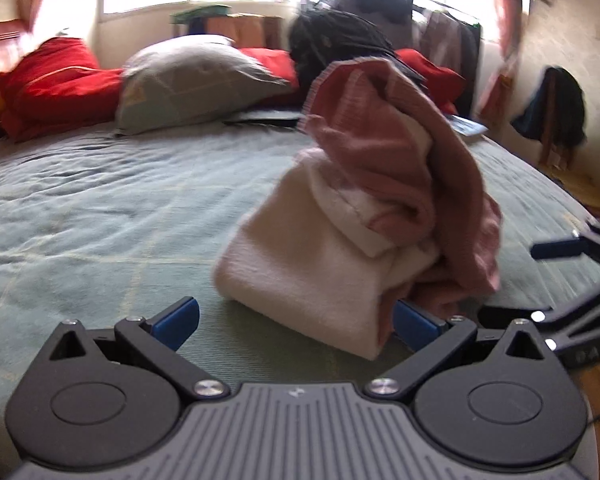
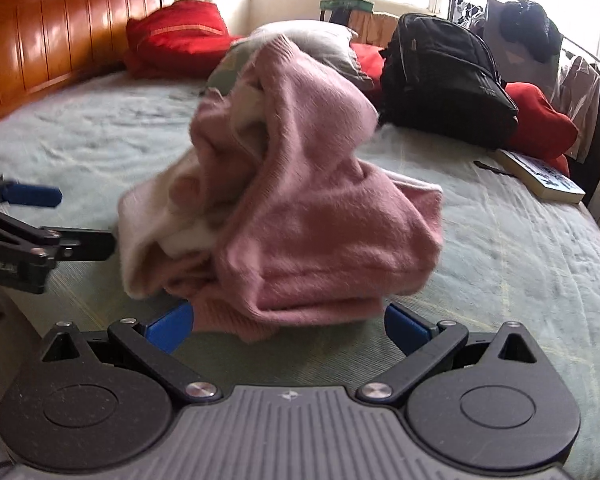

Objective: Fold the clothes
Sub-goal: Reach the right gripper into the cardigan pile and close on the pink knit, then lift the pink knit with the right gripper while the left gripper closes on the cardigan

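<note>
A pink and cream knit garment [image 1: 364,208] sits in a crumpled heap on the pale green bedspread [image 1: 100,200], near the bed's front edge. My left gripper [image 1: 296,324] is open just in front of it, its blue fingertips [image 1: 178,322] spread wide with the heap's cream corner between them. In the right wrist view the same garment [image 2: 300,216] rises in a pink mound. My right gripper [image 2: 288,326] is open too, low on the bed, with the heap's lower edge between its spread tips. Each gripper shows at the edge of the other's view, open: right gripper [image 1: 540,280], left gripper [image 2: 72,220].
Red pillows [image 1: 56,84] and a grey pillow [image 1: 188,80] lie at the head of the bed by a wooden headboard [image 2: 52,44]. A black backpack [image 2: 444,76] and a book [image 2: 540,176] rest on the far right side. Clothes hang on a rack [image 2: 548,40] by the window.
</note>
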The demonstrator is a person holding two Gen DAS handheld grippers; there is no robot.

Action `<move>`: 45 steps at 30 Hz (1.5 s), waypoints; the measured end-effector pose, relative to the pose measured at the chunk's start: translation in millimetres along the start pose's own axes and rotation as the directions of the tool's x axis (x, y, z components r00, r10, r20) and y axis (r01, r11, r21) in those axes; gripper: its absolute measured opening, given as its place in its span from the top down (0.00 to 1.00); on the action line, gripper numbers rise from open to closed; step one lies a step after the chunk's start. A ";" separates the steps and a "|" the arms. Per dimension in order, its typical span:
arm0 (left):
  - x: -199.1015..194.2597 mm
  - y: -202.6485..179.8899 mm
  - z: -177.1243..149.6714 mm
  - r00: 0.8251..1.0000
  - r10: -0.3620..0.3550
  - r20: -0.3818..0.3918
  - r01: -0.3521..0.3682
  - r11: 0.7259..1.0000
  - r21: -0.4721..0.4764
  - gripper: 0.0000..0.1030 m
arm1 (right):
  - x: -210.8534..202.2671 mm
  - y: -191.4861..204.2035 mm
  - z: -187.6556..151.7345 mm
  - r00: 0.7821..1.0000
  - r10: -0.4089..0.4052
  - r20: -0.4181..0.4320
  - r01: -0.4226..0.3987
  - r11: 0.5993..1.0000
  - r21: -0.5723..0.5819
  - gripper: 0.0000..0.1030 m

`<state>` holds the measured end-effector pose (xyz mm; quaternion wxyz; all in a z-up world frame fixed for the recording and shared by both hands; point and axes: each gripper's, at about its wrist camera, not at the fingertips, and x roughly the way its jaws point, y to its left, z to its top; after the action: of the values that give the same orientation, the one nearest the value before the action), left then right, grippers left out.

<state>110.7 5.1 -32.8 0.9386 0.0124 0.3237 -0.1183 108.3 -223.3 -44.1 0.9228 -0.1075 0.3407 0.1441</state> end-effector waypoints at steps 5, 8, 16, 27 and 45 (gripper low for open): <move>5.3 -6.6 1.1 0.999 -0.031 -0.030 0.032 0.999 0.032 0.01 | -2.7 -5.1 3.6 1.000 0.002 -0.006 -0.002 0.999 -0.037 0.00; 5.9 -11.2 1.1 0.998 -0.044 -0.036 0.046 0.998 0.041 0.01 | -4.8 -7.3 9.1 1.000 0.026 0.008 -0.025 0.999 -0.034 0.00; 1.4 -12.5 -5.2 0.999 -0.020 -0.025 0.022 0.997 0.071 0.01 | -7.1 -4.9 28.1 0.999 0.043 0.033 -0.042 0.999 -0.034 0.07; -5.8 8.6 -16.0 1.000 -0.003 -0.017 0.004 0.999 0.040 0.01 | 0.5 1.4 56.5 0.999 -0.010 0.049 0.011 1.000 -0.018 0.41; -3.4 32.5 -23.9 1.000 -0.011 -0.012 0.011 1.000 -0.011 0.01 | 54.9 21.1 80.2 0.979 -0.196 0.048 0.197 0.980 -0.015 0.78</move>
<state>101.1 39.7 -51.3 0.9361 0.0061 0.3300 -0.1216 189.0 -169.3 -22.7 0.9390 -0.1461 0.3057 0.0581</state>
